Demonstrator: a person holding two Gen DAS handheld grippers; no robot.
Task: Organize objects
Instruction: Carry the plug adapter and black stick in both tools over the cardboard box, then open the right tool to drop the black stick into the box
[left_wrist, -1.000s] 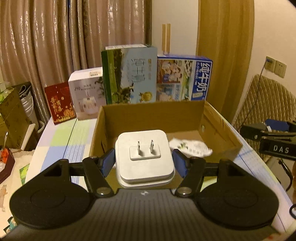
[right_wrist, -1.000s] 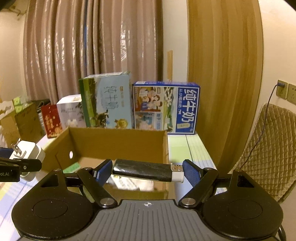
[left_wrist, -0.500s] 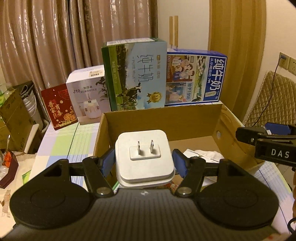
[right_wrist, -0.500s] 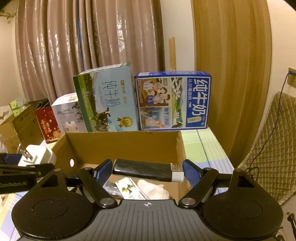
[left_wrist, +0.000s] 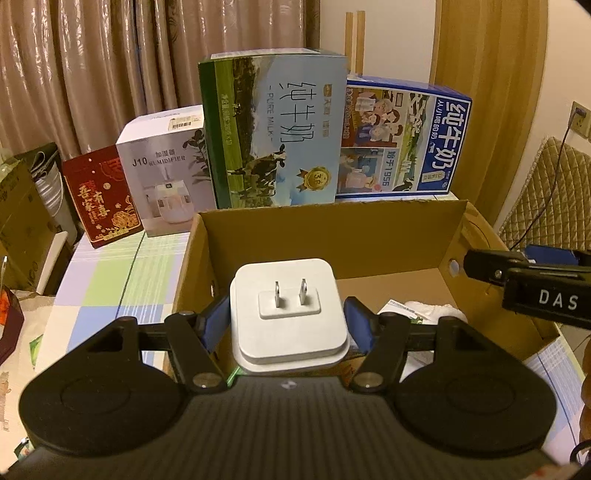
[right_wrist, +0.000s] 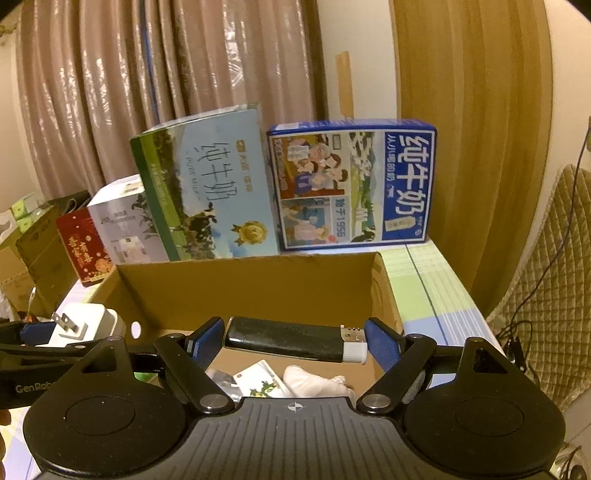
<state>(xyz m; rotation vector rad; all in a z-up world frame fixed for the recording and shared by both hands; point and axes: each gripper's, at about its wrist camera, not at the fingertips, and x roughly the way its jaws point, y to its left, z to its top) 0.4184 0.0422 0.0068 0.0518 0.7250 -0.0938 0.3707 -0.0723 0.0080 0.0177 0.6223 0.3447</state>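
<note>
My left gripper (left_wrist: 286, 319) is shut on a white plug adapter (left_wrist: 288, 314), prongs facing up, held over the near left part of an open cardboard box (left_wrist: 332, 236). In the right wrist view my right gripper (right_wrist: 293, 341) is shut on a black lighter (right_wrist: 291, 339) with a white and silver cap, held crosswise over the same cardboard box (right_wrist: 258, 291). The left gripper and its adapter (right_wrist: 86, 325) show at the left edge there; the right gripper's fingers (left_wrist: 524, 277) show at the right edge of the left wrist view.
Inside the box lie a white crumpled cloth (right_wrist: 317, 380) and a small printed card (right_wrist: 258, 380). Behind it stand a green milk carton (left_wrist: 273, 136), a blue milk carton (left_wrist: 402, 140), a white humidifier box (left_wrist: 162, 173) and a red box (left_wrist: 99, 195). A quilted chair (left_wrist: 546, 192) stands at the right.
Both grippers have moved forward toward the box with their loads still held; the box and the cartons behind it now look nearer and larger. Neither grip has altered.
</note>
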